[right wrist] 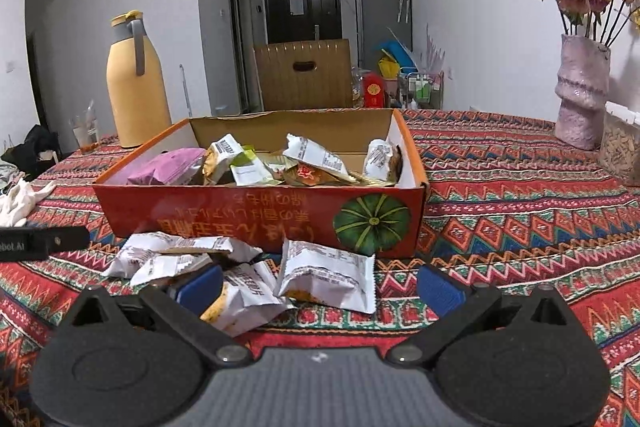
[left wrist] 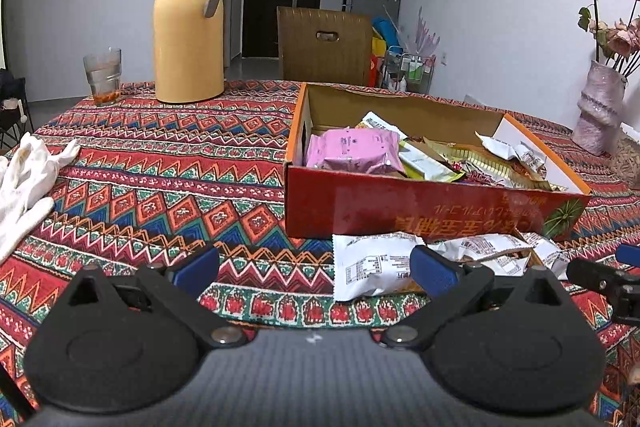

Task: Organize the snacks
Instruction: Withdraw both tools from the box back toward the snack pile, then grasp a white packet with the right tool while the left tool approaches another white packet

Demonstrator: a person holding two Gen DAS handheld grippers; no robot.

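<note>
Red cardboard box (right wrist: 260, 223) of snacks lies crosswise on the bench (right wrist: 520, 195); white snack packets (right wrist: 326, 277) lie scattered before it. Left tool (left wrist: 316, 269) and right tool (right wrist: 320, 285) both gape, empty. Only the right view shows a seed jar (right wrist: 622, 147).

Snack box (right wrist: 256, 215): 1. White packets (right wrist: 326, 277) loose at its 6 o'clock: 4. Thermos (right wrist: 136, 87): 1. Vase (right wrist: 580, 95): 1. Glass (left wrist: 103, 75): 1.

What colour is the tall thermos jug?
Yellow thermos jug with grey collar and handle, clearest in the left wrist view.
</note>
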